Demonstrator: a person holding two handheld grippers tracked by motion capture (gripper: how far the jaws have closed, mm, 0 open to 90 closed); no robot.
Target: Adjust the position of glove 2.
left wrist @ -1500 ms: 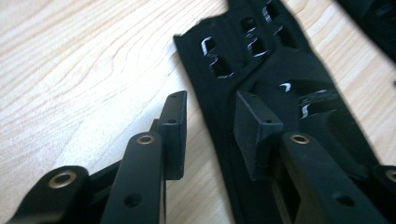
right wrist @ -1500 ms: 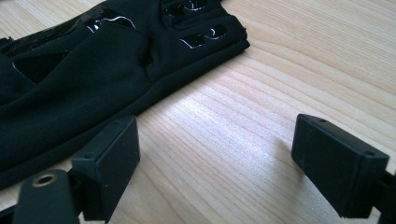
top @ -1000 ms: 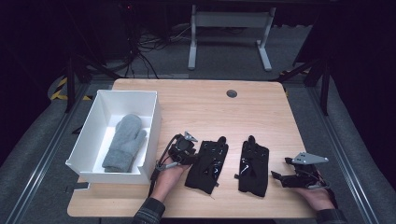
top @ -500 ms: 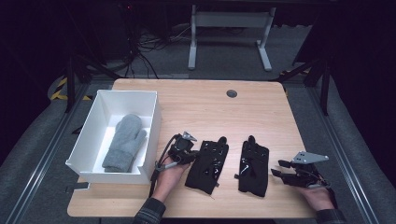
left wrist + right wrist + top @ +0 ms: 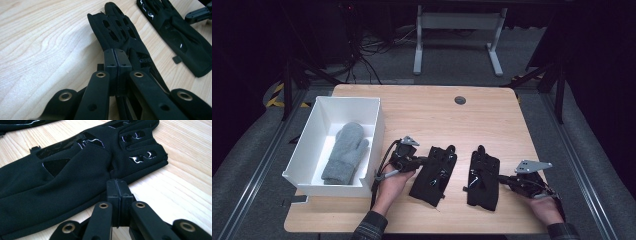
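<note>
Two black gloves lie side by side near the table's front edge. The left glove (image 5: 434, 175) (image 5: 117, 30) has my left gripper (image 5: 424, 161) (image 5: 116, 51) at its left edge, jaws pressed together on the fabric there. At the right edge of the right glove (image 5: 483, 177) (image 5: 75, 170), my right gripper (image 5: 501, 177) (image 5: 116, 181) is shut too, and the cloth puckers at its tips. The right glove (image 5: 180, 32) also lies farther off in the left gripper view.
A white box (image 5: 377, 120) stands at the table's left and holds a grey mitten (image 5: 346, 152). A round cable grommet (image 5: 460, 100) sits near the far edge. Bare wood stretches behind the gloves. A desk frame and cables stand on the floor beyond.
</note>
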